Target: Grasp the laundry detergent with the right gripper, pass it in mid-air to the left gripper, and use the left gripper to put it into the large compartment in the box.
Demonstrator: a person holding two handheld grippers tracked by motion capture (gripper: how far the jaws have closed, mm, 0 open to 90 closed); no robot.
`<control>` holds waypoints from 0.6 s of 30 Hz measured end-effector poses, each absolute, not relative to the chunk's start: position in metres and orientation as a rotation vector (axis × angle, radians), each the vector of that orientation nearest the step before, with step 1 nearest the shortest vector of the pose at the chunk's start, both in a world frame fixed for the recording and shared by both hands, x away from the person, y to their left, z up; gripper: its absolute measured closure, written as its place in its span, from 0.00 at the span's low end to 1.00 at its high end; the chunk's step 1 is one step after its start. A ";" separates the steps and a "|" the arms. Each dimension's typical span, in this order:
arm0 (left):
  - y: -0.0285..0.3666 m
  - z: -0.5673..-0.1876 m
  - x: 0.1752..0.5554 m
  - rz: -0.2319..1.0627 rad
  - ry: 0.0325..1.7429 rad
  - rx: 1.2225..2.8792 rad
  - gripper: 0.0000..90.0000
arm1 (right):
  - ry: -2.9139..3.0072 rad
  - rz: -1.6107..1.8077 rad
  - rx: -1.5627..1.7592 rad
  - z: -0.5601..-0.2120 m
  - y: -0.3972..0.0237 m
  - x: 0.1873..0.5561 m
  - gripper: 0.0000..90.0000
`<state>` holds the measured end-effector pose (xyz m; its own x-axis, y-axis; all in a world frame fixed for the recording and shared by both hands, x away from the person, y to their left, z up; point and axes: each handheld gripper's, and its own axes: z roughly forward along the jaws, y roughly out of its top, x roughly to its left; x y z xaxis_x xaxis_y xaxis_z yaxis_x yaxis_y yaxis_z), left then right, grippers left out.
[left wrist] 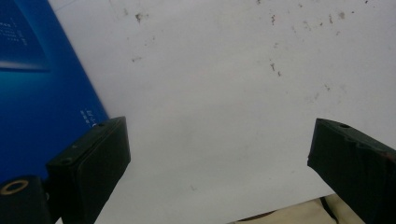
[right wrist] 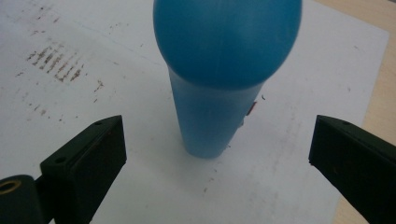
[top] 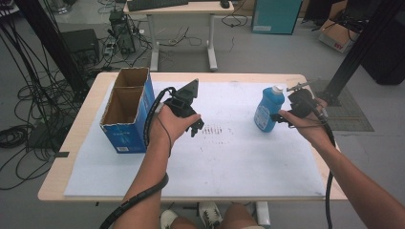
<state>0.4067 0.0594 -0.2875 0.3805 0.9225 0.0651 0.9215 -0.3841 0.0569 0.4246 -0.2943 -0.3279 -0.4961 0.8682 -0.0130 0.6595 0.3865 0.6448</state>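
Note:
A blue bottle [top: 267,110] with a white cap stands upright on the white sheet [top: 229,157] at the right. My right gripper [top: 280,118] hovers just right of it, open. In the right gripper view the bottle [right wrist: 219,93] rises between the wide-apart jaws of the right gripper [right wrist: 218,135], touching neither. A blue cardboard box [top: 128,109] with an open top and two compartments stands at the left. My left gripper [top: 196,127] hangs open over the sheet to the right of the box. The left gripper [left wrist: 219,137] holds nothing, and the box's blue side [left wrist: 42,93] is at its left.
The white sheet covers most of a wooden table [top: 71,143]. Dark scuff marks [top: 213,130] lie mid-sheet. Beyond the table are a desk [top: 181,28], cables on the floor [top: 28,109] and black frame posts [top: 353,52].

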 end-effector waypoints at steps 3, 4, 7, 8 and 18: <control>0.060 -0.288 0.407 0.139 1.737 2.595 0.07 | 2.277 0.857 1.304 -0.335 -0.293 0.425 0.04; 0.061 -0.288 0.406 0.134 1.736 2.597 0.07 | 2.268 0.871 1.290 -0.338 -0.291 0.426 0.04; 0.062 -0.288 0.406 0.136 1.738 2.599 0.07 | 2.232 0.918 1.259 -0.349 -0.288 0.429 0.03; 0.062 -0.288 0.405 0.132 1.737 2.593 0.07 | 2.214 0.932 1.261 -0.351 -0.287 0.429 0.03; 0.061 -0.288 0.403 0.138 1.725 2.598 0.07 | 2.105 1.021 1.245 -0.373 -0.285 0.434 0.03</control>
<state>0.4032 0.0609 -0.2878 0.3853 0.9207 0.0625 0.9189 -0.3890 0.0656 0.4344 -0.2854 -0.3730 -0.4665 0.8838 -0.0346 0.5203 0.3059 0.7973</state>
